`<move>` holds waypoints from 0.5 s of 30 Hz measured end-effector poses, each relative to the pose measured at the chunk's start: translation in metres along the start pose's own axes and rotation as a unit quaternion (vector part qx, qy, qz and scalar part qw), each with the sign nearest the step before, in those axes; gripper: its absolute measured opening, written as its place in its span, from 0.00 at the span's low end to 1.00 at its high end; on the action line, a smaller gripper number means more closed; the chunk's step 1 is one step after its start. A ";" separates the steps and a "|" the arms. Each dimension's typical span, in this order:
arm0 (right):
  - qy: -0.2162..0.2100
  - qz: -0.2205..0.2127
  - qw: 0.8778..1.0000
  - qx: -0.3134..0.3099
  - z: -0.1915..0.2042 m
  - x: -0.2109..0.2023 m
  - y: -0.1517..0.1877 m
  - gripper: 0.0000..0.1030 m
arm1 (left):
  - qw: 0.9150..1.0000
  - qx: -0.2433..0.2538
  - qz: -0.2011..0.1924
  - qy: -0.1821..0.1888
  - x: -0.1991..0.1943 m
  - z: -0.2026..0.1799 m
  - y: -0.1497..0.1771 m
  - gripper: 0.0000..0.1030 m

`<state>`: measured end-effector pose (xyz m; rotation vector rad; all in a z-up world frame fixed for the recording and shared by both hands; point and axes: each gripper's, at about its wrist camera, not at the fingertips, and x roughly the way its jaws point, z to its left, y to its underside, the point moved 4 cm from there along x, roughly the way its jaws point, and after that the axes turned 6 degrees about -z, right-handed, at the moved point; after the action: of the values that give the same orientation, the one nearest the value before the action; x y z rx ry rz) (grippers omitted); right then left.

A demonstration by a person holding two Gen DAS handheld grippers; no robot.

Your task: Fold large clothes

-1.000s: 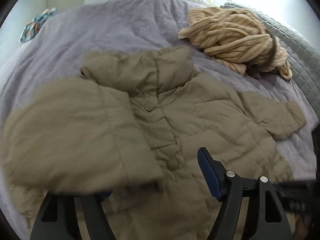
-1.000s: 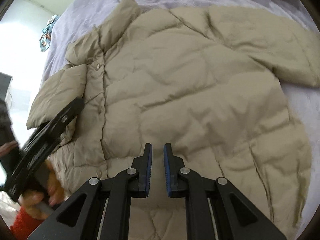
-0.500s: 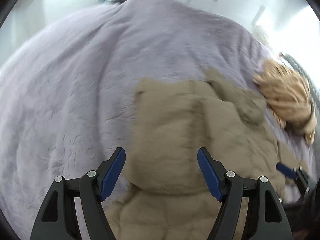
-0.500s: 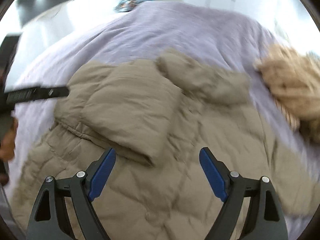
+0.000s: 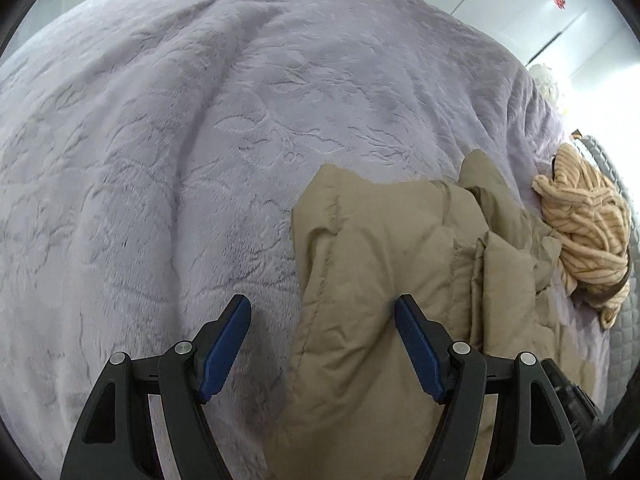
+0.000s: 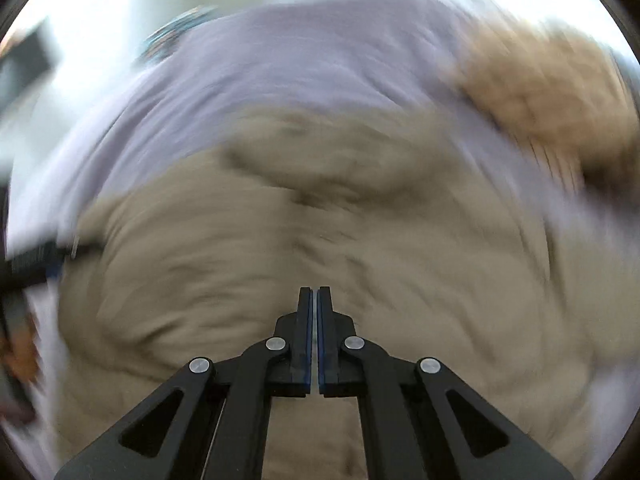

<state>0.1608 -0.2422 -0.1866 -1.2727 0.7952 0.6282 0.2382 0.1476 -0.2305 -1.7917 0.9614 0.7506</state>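
Observation:
A khaki puffer jacket lies on the lilac blanket, one sleeve folded in over its front. My left gripper hovers open over the jacket's left edge. Its right finger is above the khaki fabric, its left finger above bare blanket, and the pads press on nothing. The right wrist view is blurred by motion. It shows the jacket filling the lower half, with my right gripper above its middle. That gripper's jaws are closing, pads almost together, with nothing between them.
A crumpled tan striped garment lies to the right of the jacket's collar, blurred in the right wrist view. A grey quilt lies along the right edge of the bed. The other gripper shows as a dark blur at the left.
The left gripper, which had a sleeve over it, now stands open beside the jacket's left edge, the sleeve folded inward. The right gripper opened wide, then shut, swinging towards the collar.

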 end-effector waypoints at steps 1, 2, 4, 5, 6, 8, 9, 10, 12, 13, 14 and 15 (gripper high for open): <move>0.007 0.016 0.999 0.052 -0.024 0.002 0.003 0.01 | 1.000 0.004 0.001 -0.002 0.002 -0.001 0.000 0.73; 0.007 0.034 0.995 0.093 -0.045 0.005 0.008 0.03 | 1.000 0.005 0.003 -0.002 0.003 -0.001 0.000 0.73; -0.018 0.047 0.995 0.091 -0.053 0.003 0.012 0.04 | 1.000 0.002 0.007 0.002 0.006 -0.001 0.000 0.73; -0.023 0.040 0.997 0.067 -0.046 -0.002 0.011 0.05 | 1.000 0.002 0.008 0.003 0.007 -0.002 0.001 0.73; -0.028 0.035 0.998 0.038 -0.036 -0.006 0.009 0.06 | 1.000 0.006 0.008 -0.002 0.009 -0.003 0.001 0.73; -0.067 0.027 0.997 -0.005 -0.006 -0.011 0.000 0.37 | 1.000 0.016 0.007 -0.016 0.011 -0.006 0.002 0.73; -0.082 0.025 0.996 -0.008 0.006 -0.013 -0.004 0.54 | 0.999 0.021 0.004 -0.025 0.012 -0.007 0.002 0.73; -0.104 0.017 0.994 -0.007 0.024 -0.014 -0.012 0.80 | 0.999 0.024 0.001 -0.032 0.011 -0.007 0.003 0.73; -0.125 0.002 0.992 -0.007 0.046 -0.019 -0.018 0.83 | 0.998 0.027 -0.009 -0.047 0.004 -0.007 0.002 0.73; -0.131 0.002 0.991 -0.013 0.060 -0.018 -0.021 0.83 | 0.998 0.029 -0.018 -0.055 -0.003 -0.005 0.002 0.73; -0.132 0.005 0.991 -0.024 0.076 -0.016 -0.023 0.83 | 0.997 0.033 -0.027 -0.063 -0.009 -0.002 0.002 0.73; -0.130 0.007 0.991 -0.034 0.089 -0.015 -0.019 0.83 | 0.996 0.036 -0.032 -0.069 -0.014 0.001 0.003 0.73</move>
<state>0.1819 -0.1585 -0.1545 -1.2178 0.5720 0.8201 0.2283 0.1518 -0.2204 -1.6782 0.8249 0.7794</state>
